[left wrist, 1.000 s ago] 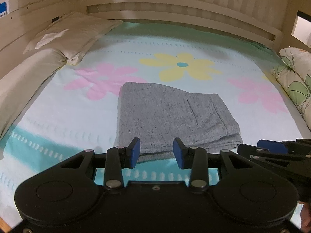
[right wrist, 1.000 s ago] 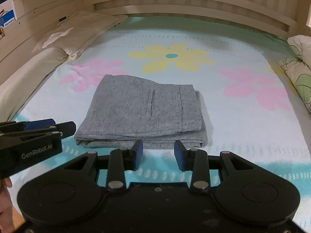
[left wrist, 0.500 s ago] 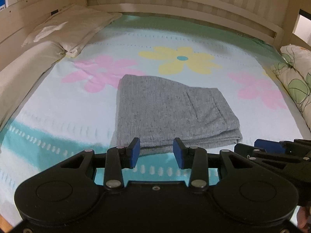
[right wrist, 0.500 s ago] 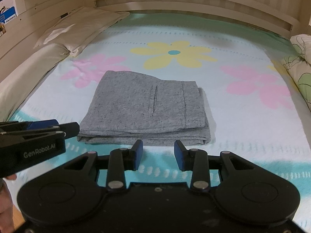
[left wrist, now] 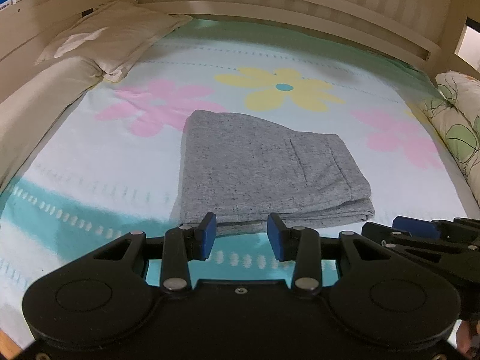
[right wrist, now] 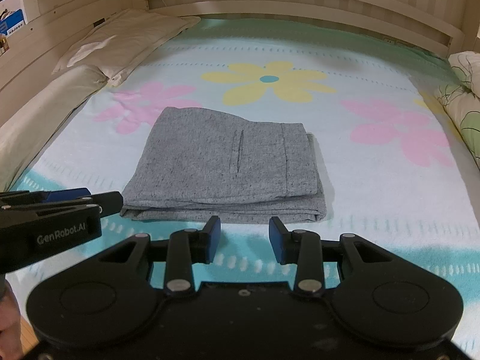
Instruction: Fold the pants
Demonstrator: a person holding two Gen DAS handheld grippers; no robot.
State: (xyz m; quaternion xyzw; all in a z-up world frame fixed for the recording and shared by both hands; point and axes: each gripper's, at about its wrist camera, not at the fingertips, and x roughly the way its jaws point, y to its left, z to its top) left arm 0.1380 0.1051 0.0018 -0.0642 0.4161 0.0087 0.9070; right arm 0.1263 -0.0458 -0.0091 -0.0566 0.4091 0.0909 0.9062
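We see the grey pants [left wrist: 264, 168] folded flat mid-bed [left wrist: 90, 162]. Our left gripper [left wrist: 241, 234] and right gripper [right wrist: 243, 235] hang just short of them, jaws apart, both empty.

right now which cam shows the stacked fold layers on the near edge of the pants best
Right wrist view: the pants lie nearly square-on, with the layered near edge exposed almost end to end. Left wrist view shows them skewed, with the left gripper covering part of that edge.

hidden: pants [left wrist: 264, 171] near edge behind left tool [left wrist: 241, 237] | cut off: floral pillow [left wrist: 459, 120] at right
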